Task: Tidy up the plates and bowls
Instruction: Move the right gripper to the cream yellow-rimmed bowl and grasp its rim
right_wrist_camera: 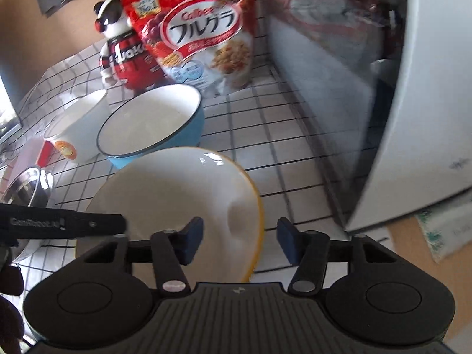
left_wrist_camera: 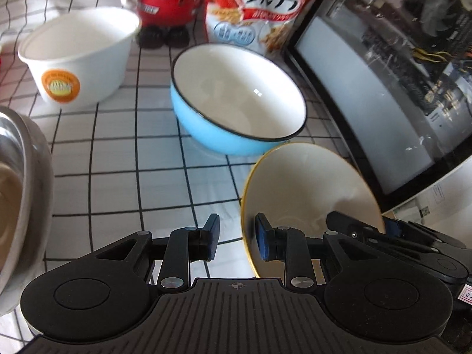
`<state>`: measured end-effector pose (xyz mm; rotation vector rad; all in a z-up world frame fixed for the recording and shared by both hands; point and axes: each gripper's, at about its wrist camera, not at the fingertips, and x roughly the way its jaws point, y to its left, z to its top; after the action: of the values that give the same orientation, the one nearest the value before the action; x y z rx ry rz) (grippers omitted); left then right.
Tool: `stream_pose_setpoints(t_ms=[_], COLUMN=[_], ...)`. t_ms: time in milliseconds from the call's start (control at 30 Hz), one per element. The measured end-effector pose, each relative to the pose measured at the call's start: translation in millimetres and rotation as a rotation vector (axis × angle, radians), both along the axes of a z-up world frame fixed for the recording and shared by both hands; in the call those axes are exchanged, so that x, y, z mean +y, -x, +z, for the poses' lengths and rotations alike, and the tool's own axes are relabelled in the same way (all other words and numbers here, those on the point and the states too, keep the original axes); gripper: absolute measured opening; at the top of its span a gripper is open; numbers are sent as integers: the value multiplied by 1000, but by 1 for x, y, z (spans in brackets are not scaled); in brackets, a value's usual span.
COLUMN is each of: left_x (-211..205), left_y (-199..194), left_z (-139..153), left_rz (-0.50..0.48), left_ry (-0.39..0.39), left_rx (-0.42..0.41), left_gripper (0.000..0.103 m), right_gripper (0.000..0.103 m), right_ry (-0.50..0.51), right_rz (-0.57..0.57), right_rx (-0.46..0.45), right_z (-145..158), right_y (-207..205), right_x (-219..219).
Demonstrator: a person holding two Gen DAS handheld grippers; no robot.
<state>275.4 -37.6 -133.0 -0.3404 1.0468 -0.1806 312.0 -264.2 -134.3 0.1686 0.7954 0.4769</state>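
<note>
A yellow-rimmed bowl is tilted up off the table, with its rim between the fingers of both grippers. My left gripper is open around its near rim. My right gripper is open too, its left finger inside the bowl and its right finger outside the yellow rim. The left gripper's finger shows at the bowl's left edge. A blue bowl stands just beyond, also in the right wrist view. A white bowl with an orange logo stands left of it.
A red cereal bag and a red bear-shaped bottle stand behind the bowls. A white appliance with a glass door fills the right side. A steel pan sits at the left. The table has a checked cloth.
</note>
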Motion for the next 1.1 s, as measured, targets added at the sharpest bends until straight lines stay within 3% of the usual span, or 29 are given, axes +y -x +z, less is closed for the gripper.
stream_pose_setpoints(t_ms=[167,267,333,567,867,1100], left_x=[5,11,18,56,79,86], left_y=[-2,6,13,24,22,27], left_z=[-1,5,11,15,12,17], left_rz=[8,35,57,158,132,44], left_ry=[19,27,39,-44,-8,-6], left_rx=[1,0,-6,37,44,15], left_gripper=[27,18,23,21,21,20], right_gripper=[47,48,48,48,48,48], right_ry=[52,43,39,14,36,67], right_rz=[63,118,165,265,238,166], right_rx=[-17,11,24,26,100,74], right_z=[1,4,6,13,19,17], right_y=[-7,-10,-9,1,-9,1], right_x=[12,19,29,77,106,109])
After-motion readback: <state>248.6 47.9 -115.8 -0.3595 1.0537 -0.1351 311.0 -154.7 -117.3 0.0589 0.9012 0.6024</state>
